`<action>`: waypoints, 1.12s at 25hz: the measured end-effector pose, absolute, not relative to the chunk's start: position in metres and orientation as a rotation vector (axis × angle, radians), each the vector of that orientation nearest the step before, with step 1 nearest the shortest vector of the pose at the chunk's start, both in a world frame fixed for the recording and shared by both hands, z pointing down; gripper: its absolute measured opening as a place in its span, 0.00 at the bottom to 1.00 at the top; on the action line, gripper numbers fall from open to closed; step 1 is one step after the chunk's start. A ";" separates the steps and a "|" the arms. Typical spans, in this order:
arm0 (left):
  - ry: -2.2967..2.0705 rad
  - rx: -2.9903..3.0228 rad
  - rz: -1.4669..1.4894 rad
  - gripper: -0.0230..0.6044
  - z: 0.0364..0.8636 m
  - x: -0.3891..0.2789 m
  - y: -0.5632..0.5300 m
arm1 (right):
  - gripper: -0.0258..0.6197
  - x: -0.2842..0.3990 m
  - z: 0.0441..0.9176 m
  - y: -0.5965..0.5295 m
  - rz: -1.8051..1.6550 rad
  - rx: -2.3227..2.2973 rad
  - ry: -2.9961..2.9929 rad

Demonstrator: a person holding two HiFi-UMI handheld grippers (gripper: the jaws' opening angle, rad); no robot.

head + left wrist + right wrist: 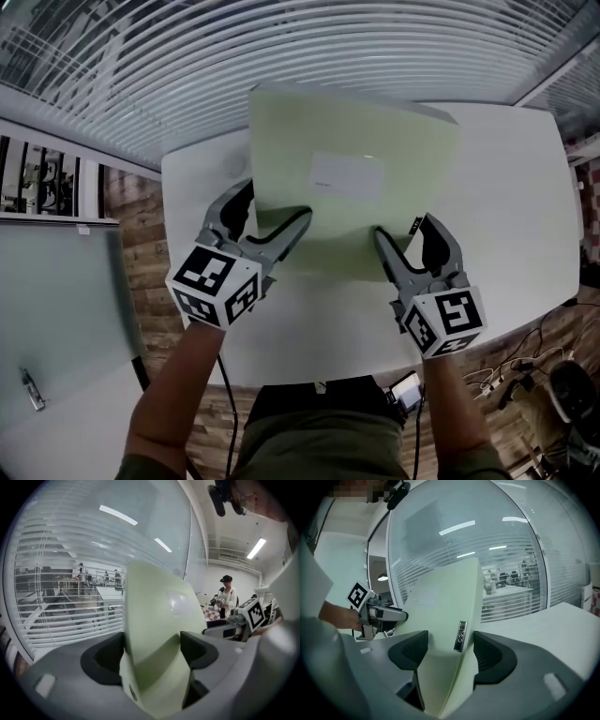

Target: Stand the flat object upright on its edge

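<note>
The flat object (356,187) is a thin, pale green rectangular panel with a white rectangular label (347,175) on its broad face and a small strip of buttons (461,636) set into one narrow edge. I grip it along its near edge, my left gripper (272,214) closed on it toward one corner and my right gripper (403,232) toward the other. It is tilted over the white surface (525,206) with the labelled face turned up toward me; I cannot tell whether its far edge touches the surface.

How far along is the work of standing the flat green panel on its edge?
Done: the left claw and right claw are both clamped on the green panel. In hand: it is held tilted over the white table. Left: set it upright on an edge and release.
</note>
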State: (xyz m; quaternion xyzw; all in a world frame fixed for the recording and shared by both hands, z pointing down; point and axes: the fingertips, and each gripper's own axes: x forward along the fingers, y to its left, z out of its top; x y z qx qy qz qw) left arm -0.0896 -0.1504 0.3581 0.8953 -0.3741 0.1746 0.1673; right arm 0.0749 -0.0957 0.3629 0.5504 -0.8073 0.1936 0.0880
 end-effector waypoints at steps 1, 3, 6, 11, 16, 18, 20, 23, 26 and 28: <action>-1.083 2.550 0.483 0.63 0.359 -0.091 -0.151 | 0.49 0.074 0.363 -0.098 0.551 1.631 -2.411; -1.123 2.559 0.457 0.63 0.359 -0.093 -0.151 | 0.49 0.072 0.360 -0.103 0.500 1.618 -2.425; -1.177 2.572 0.421 0.63 0.354 -0.090 -0.151 | 0.49 0.076 0.355 -0.107 0.432 1.614 -2.442; -1.238 2.585 0.378 0.63 0.346 -0.084 -0.150 | 0.49 0.082 0.343 -0.113 0.313 1.607 -2.449; -1.303 2.621 0.353 0.63 0.338 -0.076 -0.144 | 0.49 0.089 0.336 -0.112 0.197 1.602 -2.454; -1.329 2.640 0.340 0.63 0.333 -0.073 -0.142 | 0.49 0.092 0.331 -0.112 0.152 1.601 -2.455; -1.361 2.642 0.322 0.63 0.329 -0.073 -0.141 | 0.49 0.092 0.328 -0.113 0.123 1.600 -2.465; -1.409 2.646 0.305 0.63 0.327 -0.075 -0.139 | 0.49 0.090 0.326 -0.115 0.095 1.602 -2.475; -1.459 2.660 0.291 0.63 0.318 -0.073 -0.137 | 0.49 0.089 0.325 -0.116 0.077 1.604 -2.477; -1.480 2.645 0.258 0.63 0.312 -0.070 -0.135 | 0.49 0.089 0.325 -0.117 0.066 1.606 -2.475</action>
